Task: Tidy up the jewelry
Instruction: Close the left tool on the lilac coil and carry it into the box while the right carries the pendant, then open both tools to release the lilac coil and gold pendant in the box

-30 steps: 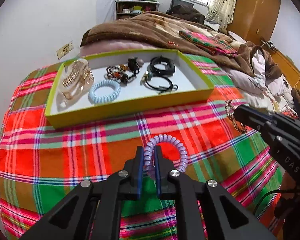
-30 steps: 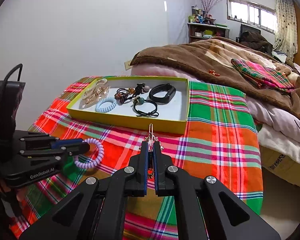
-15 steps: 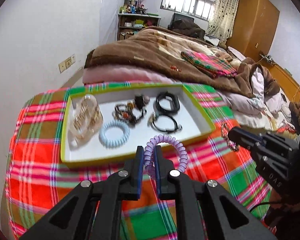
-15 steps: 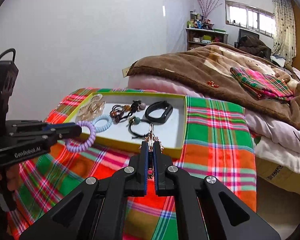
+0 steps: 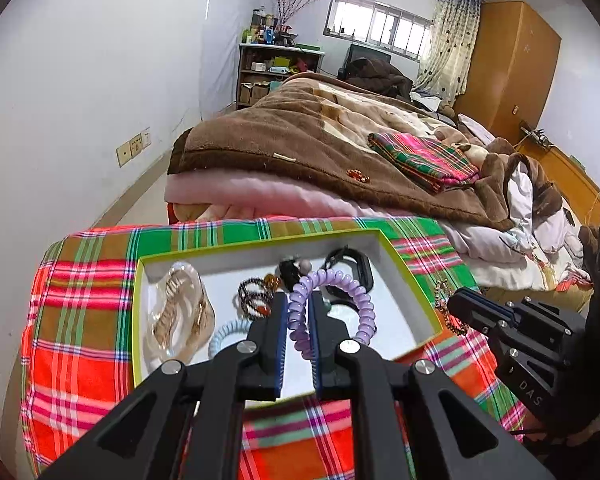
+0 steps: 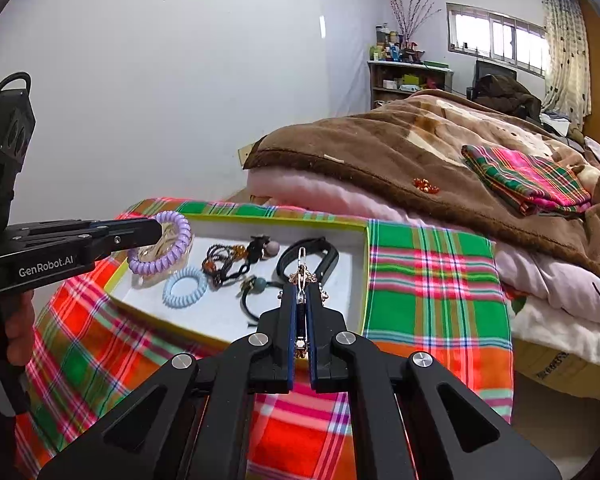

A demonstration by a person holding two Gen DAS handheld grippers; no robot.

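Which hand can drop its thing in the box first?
Probably the left. The left gripper holds the purple coil tie over the tray, while the right gripper with its gold clip hangs near the tray's front edge.

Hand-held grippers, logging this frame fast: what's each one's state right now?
Left hand-held gripper: closed on the purple spiral plastic hair tie.
Right hand-held gripper: closed on the gold metal chain bracelet.
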